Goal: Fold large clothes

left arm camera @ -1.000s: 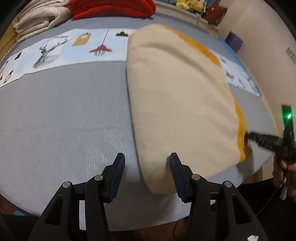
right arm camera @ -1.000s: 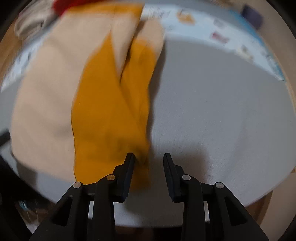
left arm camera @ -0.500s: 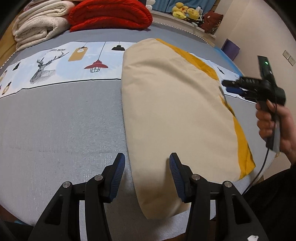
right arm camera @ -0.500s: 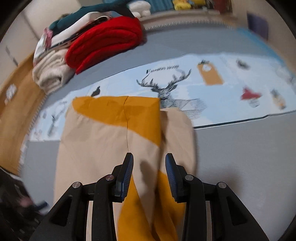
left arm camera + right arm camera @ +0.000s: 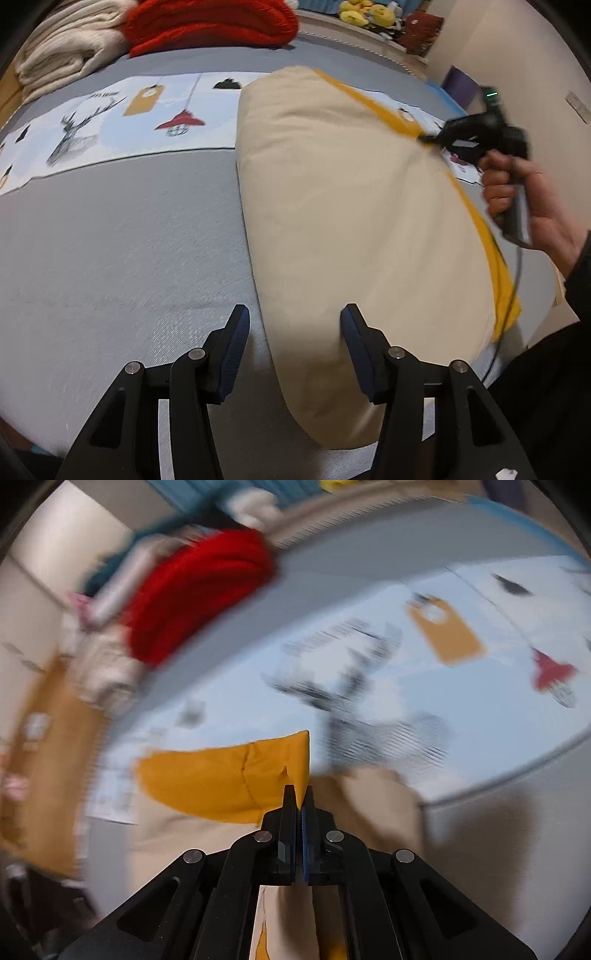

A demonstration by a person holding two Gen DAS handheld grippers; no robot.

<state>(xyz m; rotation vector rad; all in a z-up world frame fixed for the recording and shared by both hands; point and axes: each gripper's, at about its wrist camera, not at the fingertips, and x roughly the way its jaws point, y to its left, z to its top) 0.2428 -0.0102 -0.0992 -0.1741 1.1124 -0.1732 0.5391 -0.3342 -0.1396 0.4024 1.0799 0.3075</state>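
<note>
A large cream garment (image 5: 354, 229) with a mustard-yellow band (image 5: 476, 221) lies folded lengthwise on the grey bed (image 5: 122, 258). My left gripper (image 5: 293, 334) is open, its fingers on either side of the garment's near left edge, holding nothing. My right gripper (image 5: 300, 797) is shut on the yellow part of the garment (image 5: 229, 779) at its far right side. In the left wrist view, the right gripper (image 5: 424, 138) pinches the yellow band. The right wrist view is blurred.
A printed light-blue strip (image 5: 110, 122) crosses the bed. A red blanket (image 5: 207, 22) and cream blankets (image 5: 62, 59) are stacked at the far left. Plush toys (image 5: 365, 14) sit on the far ledge. The bed's near edge is just below my left gripper.
My right gripper moved from the garment's near corner up along its right side and shut on the yellow part. My left gripper stayed open at the near edge.
</note>
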